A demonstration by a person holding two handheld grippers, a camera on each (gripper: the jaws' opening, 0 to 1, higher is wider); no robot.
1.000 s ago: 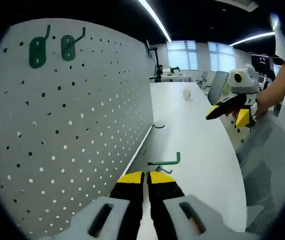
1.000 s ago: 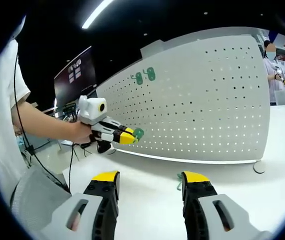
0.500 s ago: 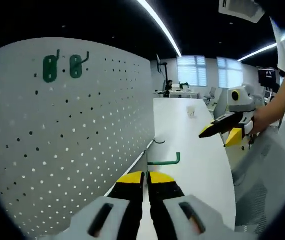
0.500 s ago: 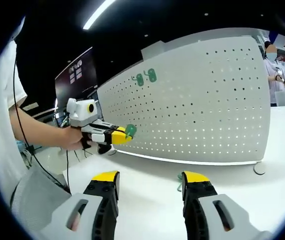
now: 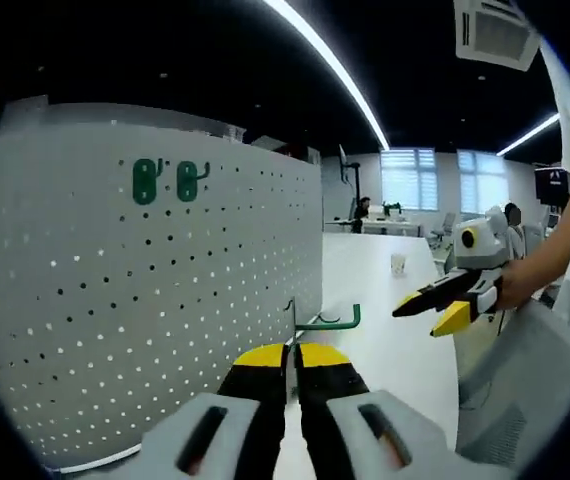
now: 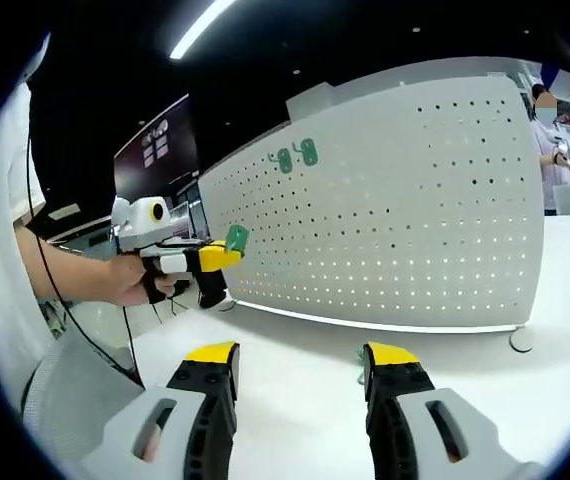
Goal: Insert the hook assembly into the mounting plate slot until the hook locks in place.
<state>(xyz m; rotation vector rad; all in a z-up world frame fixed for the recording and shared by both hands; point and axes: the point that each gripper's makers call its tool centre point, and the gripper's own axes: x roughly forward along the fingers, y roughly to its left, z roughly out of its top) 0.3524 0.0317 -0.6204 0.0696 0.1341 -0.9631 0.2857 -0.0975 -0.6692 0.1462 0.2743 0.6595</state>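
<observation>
The left gripper has its jaws pressed together, apparently pinching something green at the tips, and is held up level in a hand. The right gripper has its jaws spread wide; a bare forearm extends behind it.

Dark ceiling with long light strips, bright blinded windows beyond a long white table.

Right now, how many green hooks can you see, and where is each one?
3. Two hooks hang side by side high on the pegboard: left hook, right hook. A third hook is held in the shut jaws of the left gripper. Others may be hidden.
</observation>
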